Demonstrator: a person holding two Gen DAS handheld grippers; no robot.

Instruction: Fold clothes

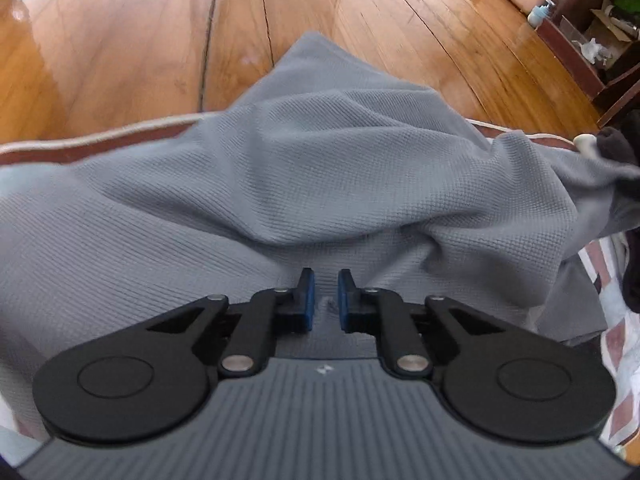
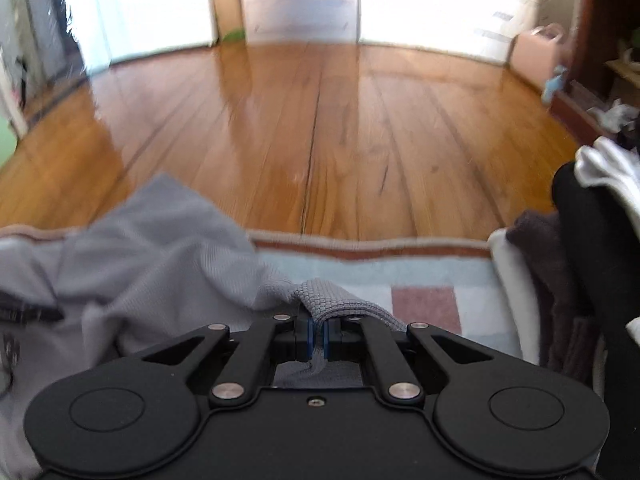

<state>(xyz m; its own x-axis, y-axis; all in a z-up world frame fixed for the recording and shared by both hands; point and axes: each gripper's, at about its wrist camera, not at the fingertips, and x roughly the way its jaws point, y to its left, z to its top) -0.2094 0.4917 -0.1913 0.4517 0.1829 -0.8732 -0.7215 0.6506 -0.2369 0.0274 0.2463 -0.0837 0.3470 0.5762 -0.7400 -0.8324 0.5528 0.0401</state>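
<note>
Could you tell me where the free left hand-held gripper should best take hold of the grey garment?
Probably the near flat edge of the grey garment, straight ahead of the open left hand-held gripper, coming in low; the right hand-held gripper already pinches another edge.

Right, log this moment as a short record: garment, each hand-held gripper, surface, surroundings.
garment: grey waffle-knit garment, rumpled, not yet folded
left hand-held gripper: open, low over the grey fabric, gripping nothing
right hand-held gripper: shut on a bunched edge of the garment
surface: patchwork rug with pale and reddish squares
surroundings: wooden floor; pile of dark and white clothes at right
</note>
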